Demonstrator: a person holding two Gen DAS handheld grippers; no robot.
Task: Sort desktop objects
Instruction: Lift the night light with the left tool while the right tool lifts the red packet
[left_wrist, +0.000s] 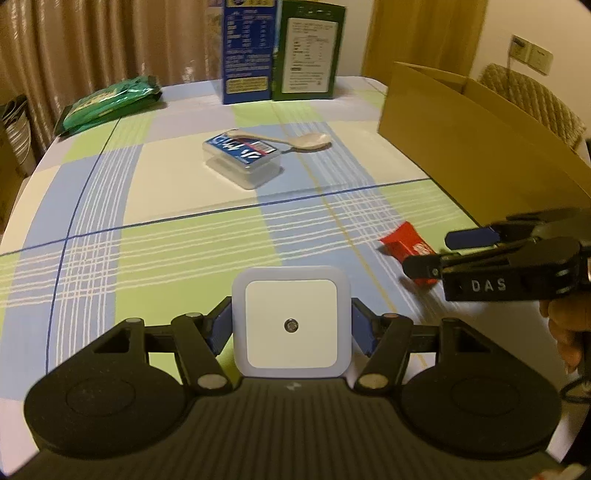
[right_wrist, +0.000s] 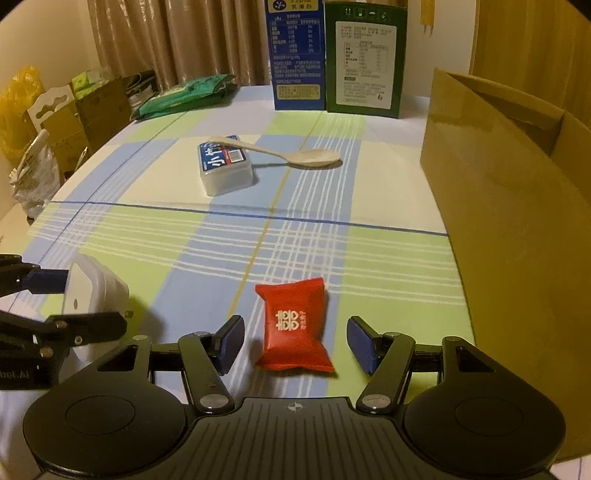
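The left gripper (left_wrist: 291, 325) was clamped on a white square night light (left_wrist: 291, 321), its 2 blue pads pressed against the light's left and right sides. In the right wrist view the same light (right_wrist: 94, 288) showed at the near left, held just above the checked tablecloth (right_wrist: 177, 236) between the left gripper's fingers.

The right gripper (right_wrist: 295, 343) stood spread wide, its 2 pads apart on either side of a red candy packet (right_wrist: 295, 328) that lay flat on the cloth, with gaps between the pads and the wrapper. From the left wrist view that gripper (left_wrist: 436, 254) came in from the right, its fingers reaching over the red packet (left_wrist: 404, 247) near the right edge of the table.

Farther away, near the middle of the cloth, lay a clear plastic box (right_wrist: 225, 170) with a blue label, and a pale spoon (right_wrist: 280, 153) rested with its handle on the box lid and its bowl on the cloth to the right. A brown cardboard box (right_wrist: 509, 206) stood open along the right side. At the far edge stood a blue carton (right_wrist: 295, 55) and a green carton (right_wrist: 365, 59) side by side, and a green bag (right_wrist: 184, 96) lay at the far left.
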